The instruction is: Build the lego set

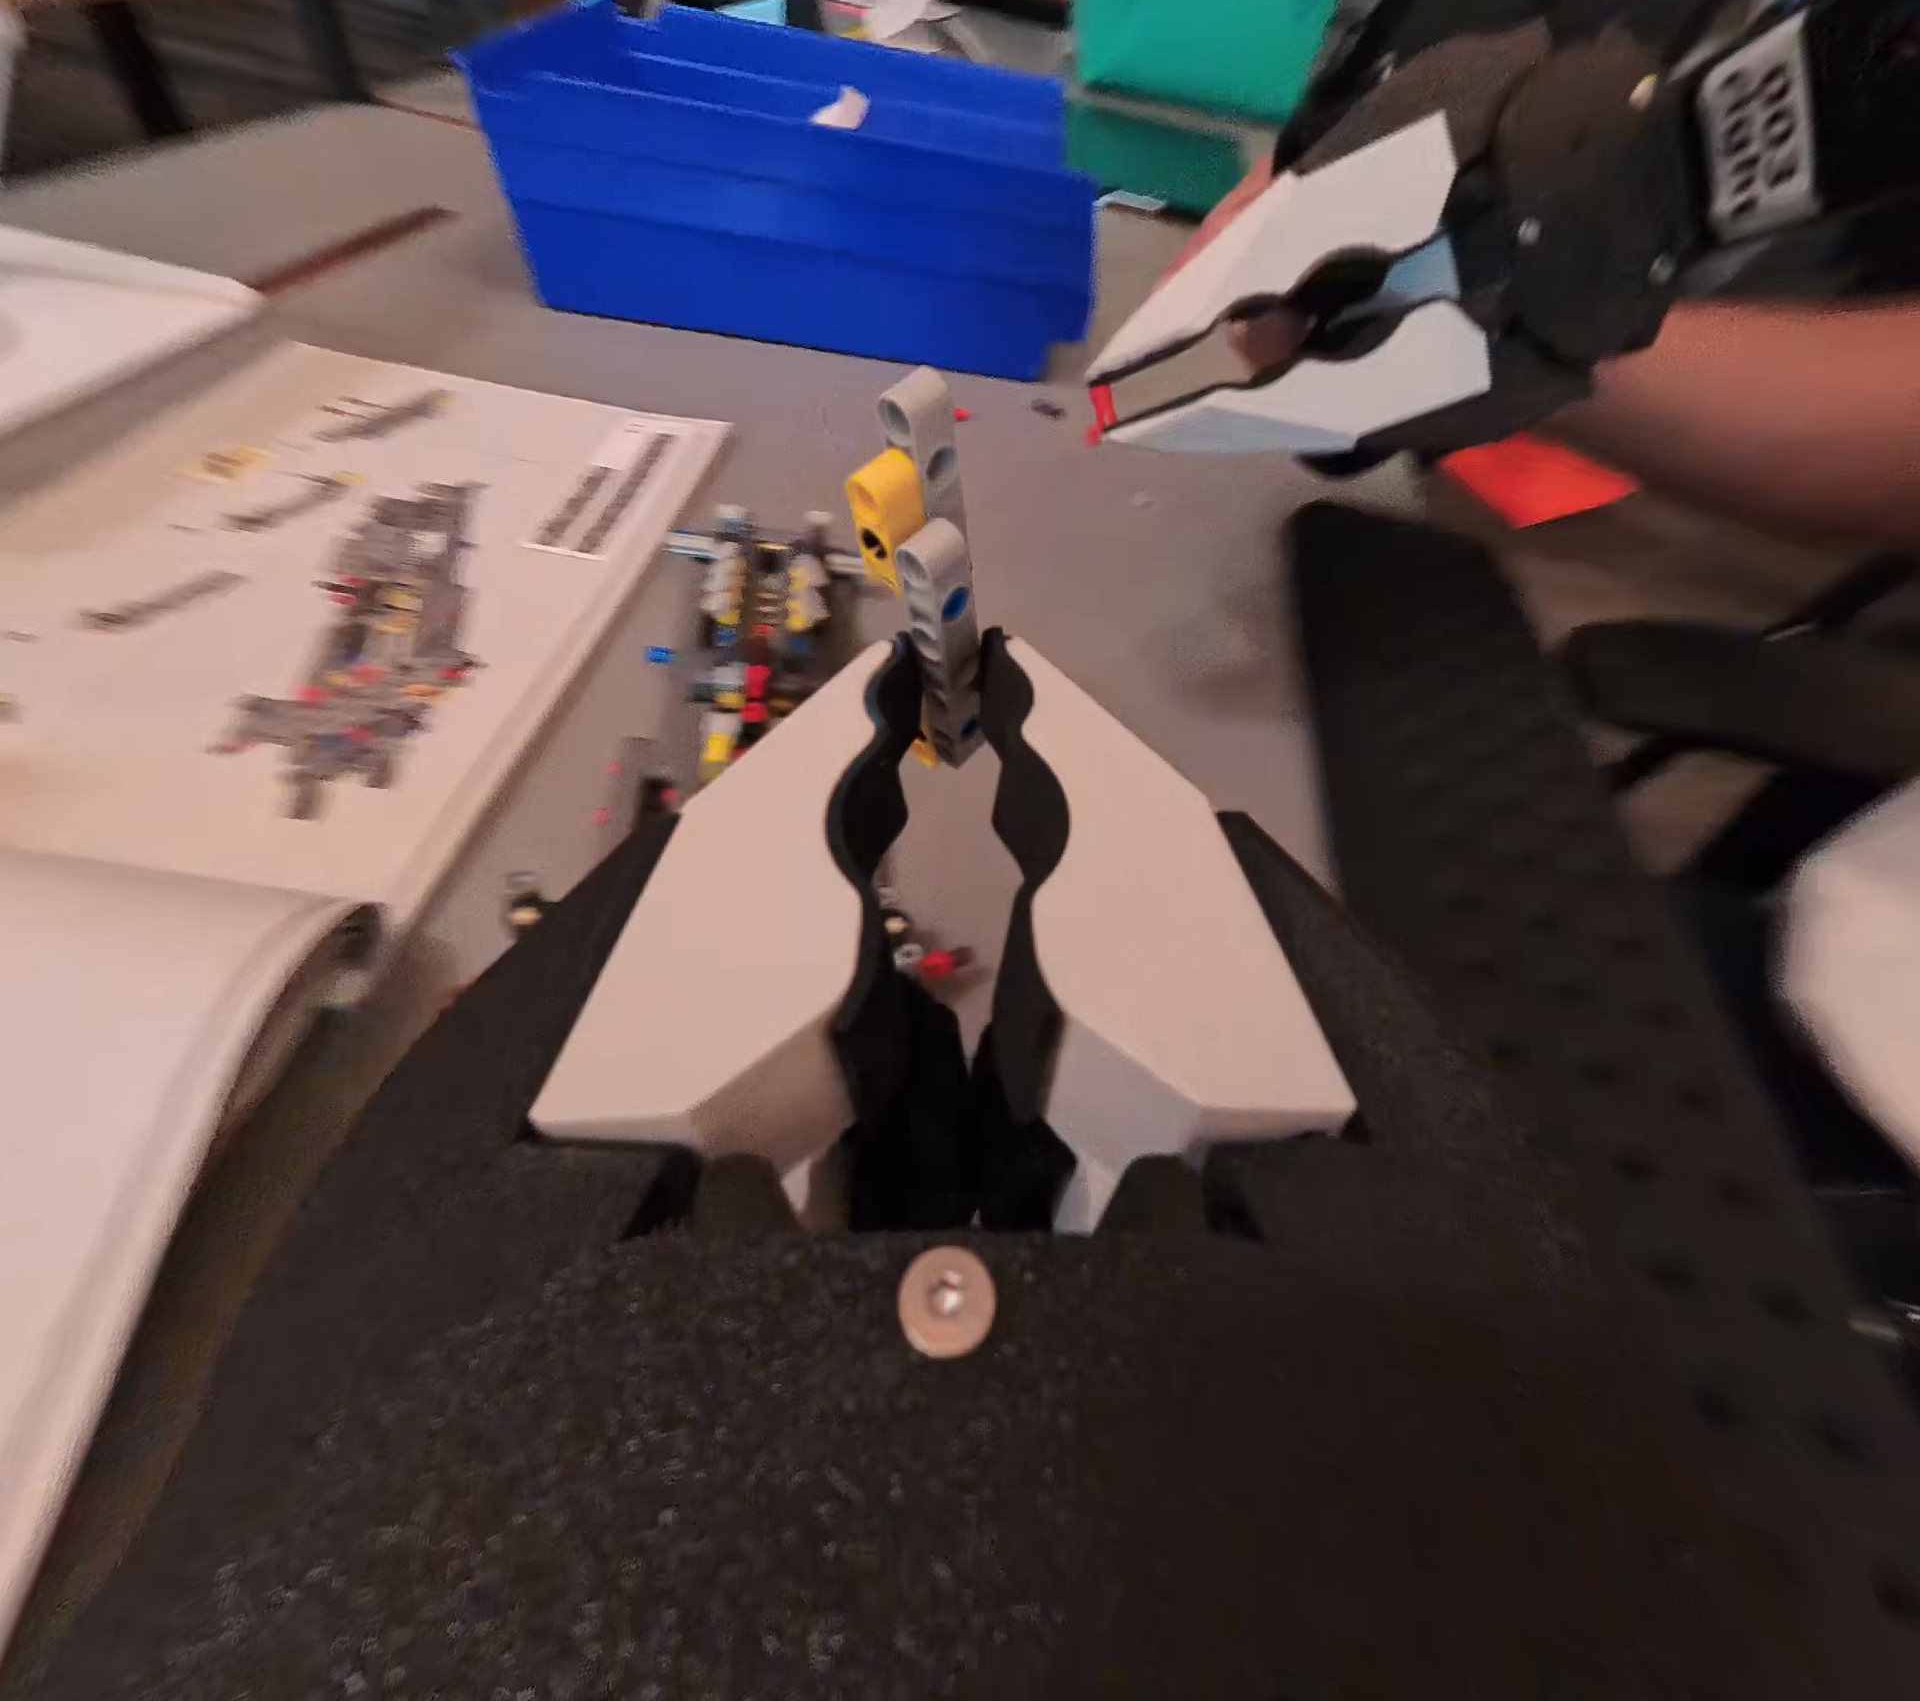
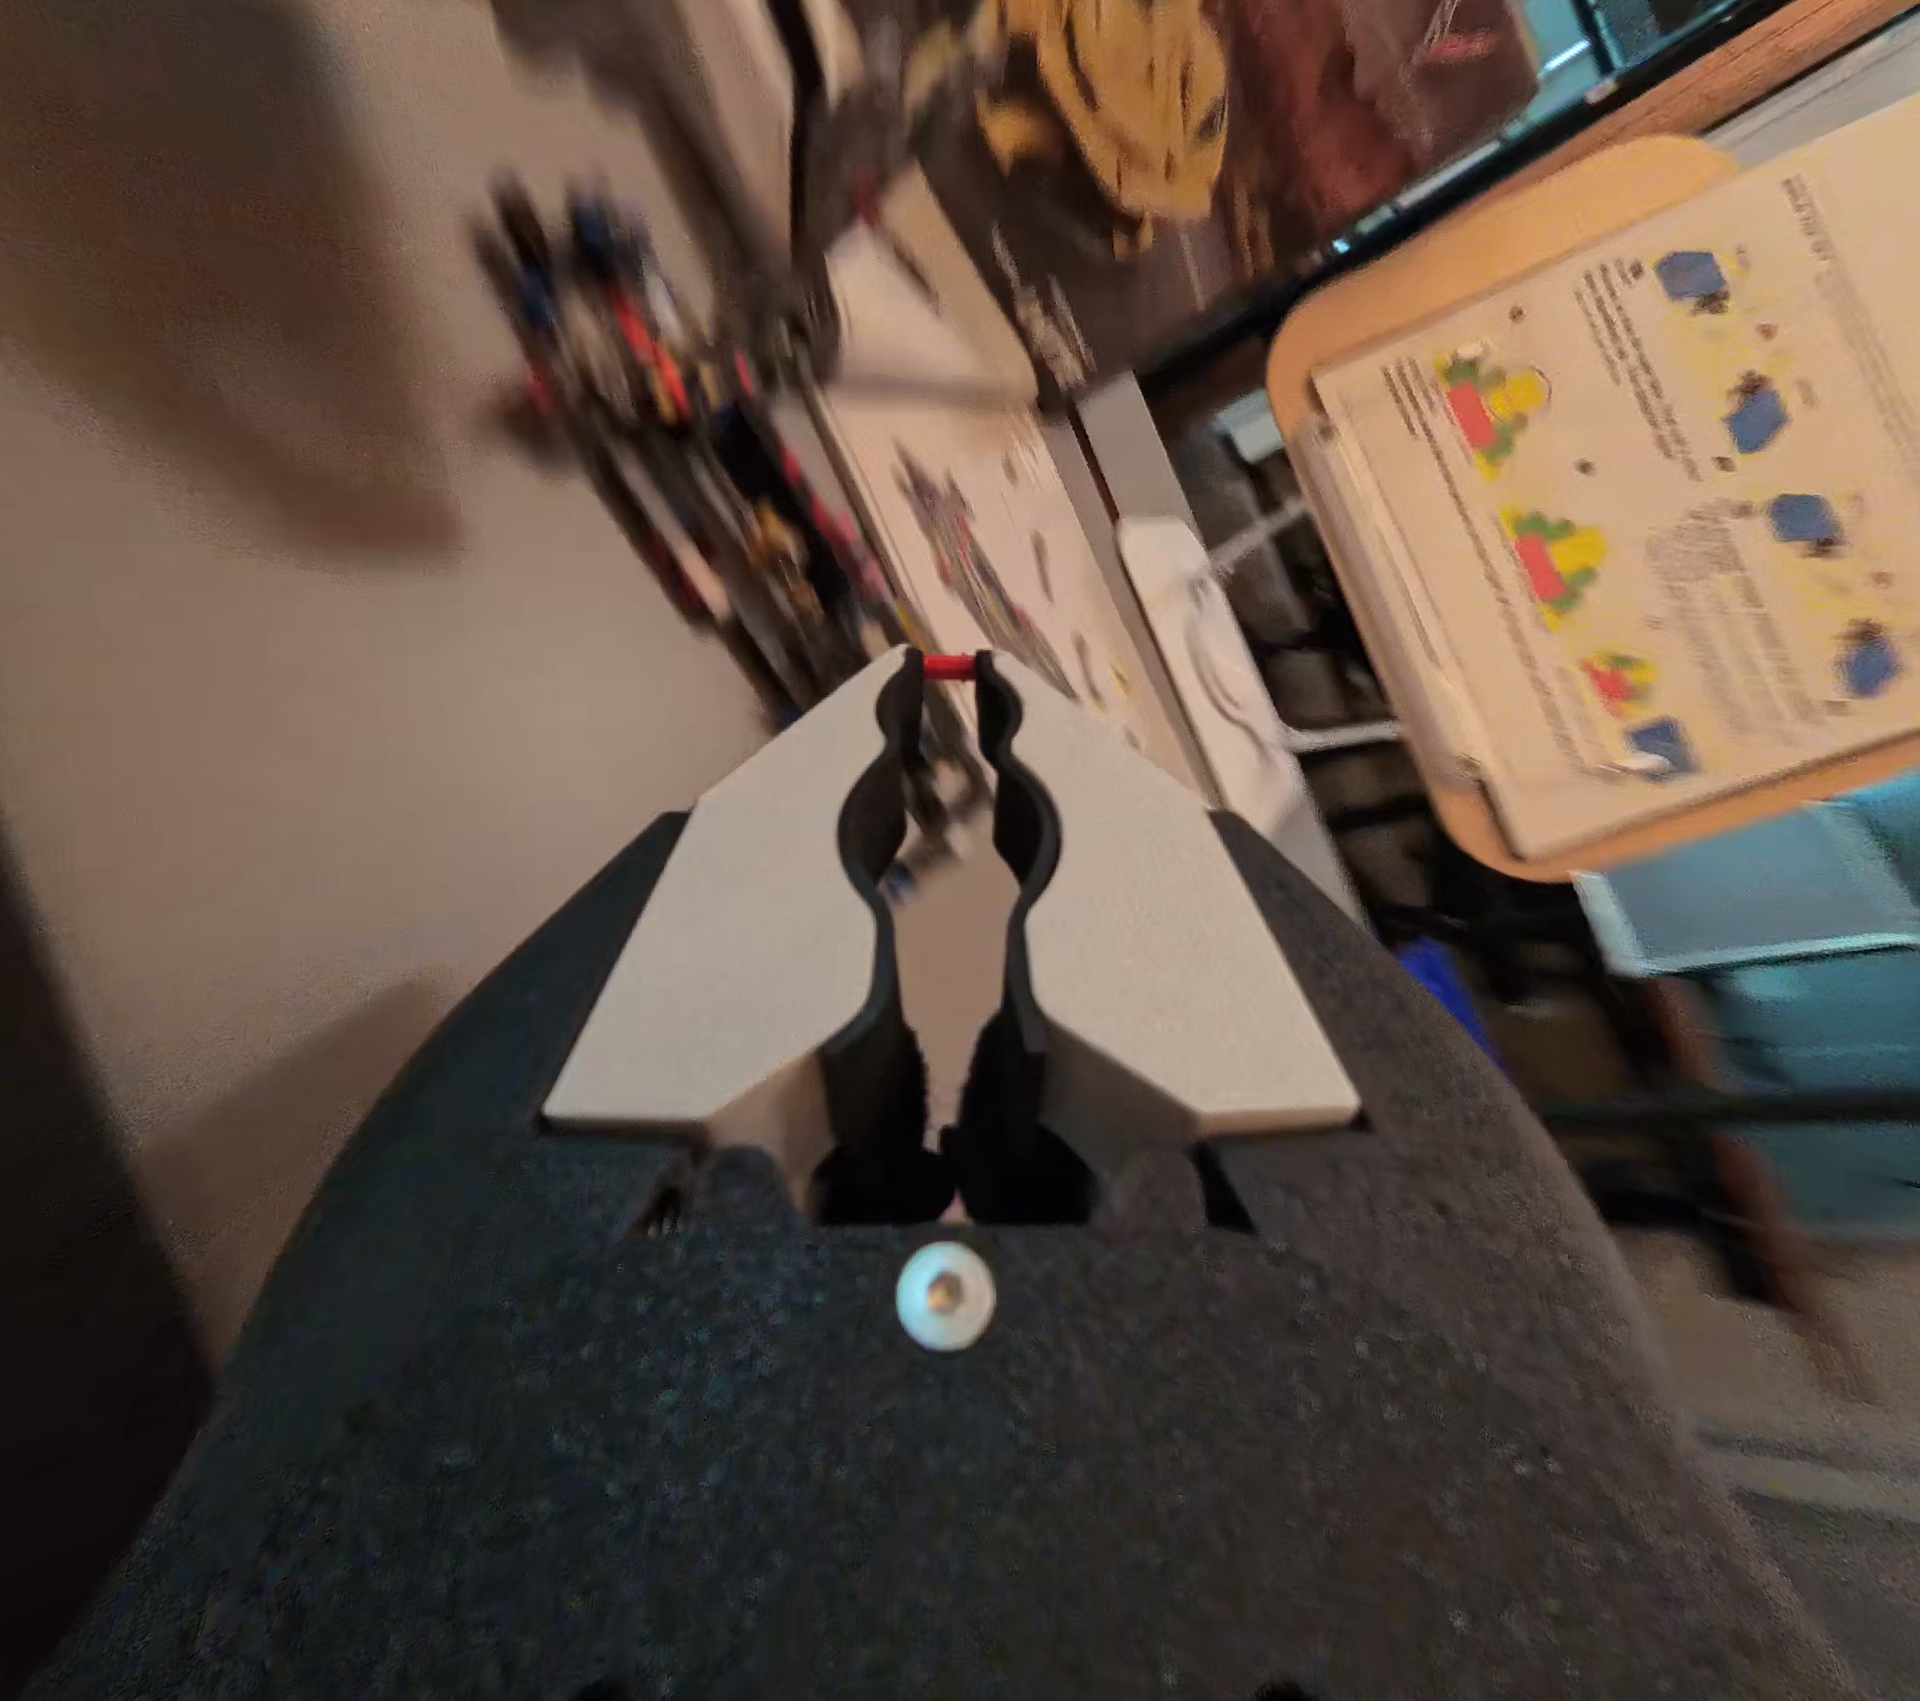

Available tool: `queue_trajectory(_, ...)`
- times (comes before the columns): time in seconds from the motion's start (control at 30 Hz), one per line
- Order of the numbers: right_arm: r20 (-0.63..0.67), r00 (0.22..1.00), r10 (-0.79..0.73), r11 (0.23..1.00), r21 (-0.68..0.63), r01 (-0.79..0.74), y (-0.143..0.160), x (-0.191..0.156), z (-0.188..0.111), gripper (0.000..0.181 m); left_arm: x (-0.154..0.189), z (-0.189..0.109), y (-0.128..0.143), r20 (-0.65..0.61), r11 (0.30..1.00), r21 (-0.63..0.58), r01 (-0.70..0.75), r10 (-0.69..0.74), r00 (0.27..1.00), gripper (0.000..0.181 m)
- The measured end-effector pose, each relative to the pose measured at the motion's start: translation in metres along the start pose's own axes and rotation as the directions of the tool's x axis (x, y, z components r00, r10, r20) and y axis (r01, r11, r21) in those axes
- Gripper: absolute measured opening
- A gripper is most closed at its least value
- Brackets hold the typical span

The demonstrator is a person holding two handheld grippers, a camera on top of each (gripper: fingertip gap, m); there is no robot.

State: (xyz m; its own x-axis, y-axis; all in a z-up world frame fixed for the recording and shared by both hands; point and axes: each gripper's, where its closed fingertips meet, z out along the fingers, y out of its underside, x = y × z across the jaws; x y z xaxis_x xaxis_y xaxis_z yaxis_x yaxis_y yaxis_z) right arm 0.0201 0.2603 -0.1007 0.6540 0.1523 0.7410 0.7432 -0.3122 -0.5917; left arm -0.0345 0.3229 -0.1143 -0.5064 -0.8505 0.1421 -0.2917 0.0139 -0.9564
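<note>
My left gripper (image 1: 943,664) is shut on a small sub-assembly (image 1: 925,550) of grey holed beams with a yellow piece and blue pins, held upright above the table. The part-built chassis (image 1: 764,623) lies on the grey table just behind it. My right gripper (image 2: 948,666) is shut on a small red pin (image 2: 948,665) held crosswise at its fingertips. In the left wrist view the right gripper (image 1: 1099,410) comes in from the upper right, its red pin (image 1: 1099,404) a short way right of the sub-assembly's top. The chassis shows blurred in the right wrist view (image 2: 675,446).
An open instruction booklet (image 1: 343,591) lies left of the chassis. A blue bin (image 1: 790,207) stands behind. Loose small pieces (image 1: 930,955) lie under my left gripper. The set's box (image 2: 1195,41) and a printed sheet on a wooden board (image 2: 1621,488) show in the right wrist view. Some 9 centimeters of space lies between my two pairs of fingers.
</note>
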Motion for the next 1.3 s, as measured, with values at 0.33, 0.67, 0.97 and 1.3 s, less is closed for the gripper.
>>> queue_trajectory(0.33,0.178,0.828,0.532,0.813,0.167,-0.559,-0.049,-0.036,0.015,0.008,0.071,-0.006,0.033,-0.353,0.849,-0.318,0.421,-0.518,0.779,0.009)
queue_trajectory(0.67,0.43,0.485,0.762,0.519,0.042,-0.854,-0.049,-0.05,0.0,0.008,0.074,-0.008,0.059,-0.192,0.841,-0.354,0.409,-0.493,0.848,0.009)
queue_trajectory(0.97,0.5,0.433,0.75,0.433,0.123,-0.893,-0.057,-0.038,-0.013,0.008,0.066,-0.024,0.1,0.082,0.703,-0.631,0.328,-0.36,0.929,0.015)
queue_trajectory(1.3,0.506,0.434,0.746,0.428,0.135,-0.893,-0.059,-0.039,-0.018,0.008,0.055,-0.025,0.108,0.144,0.638,-0.716,0.284,-0.263,0.954,0.021)
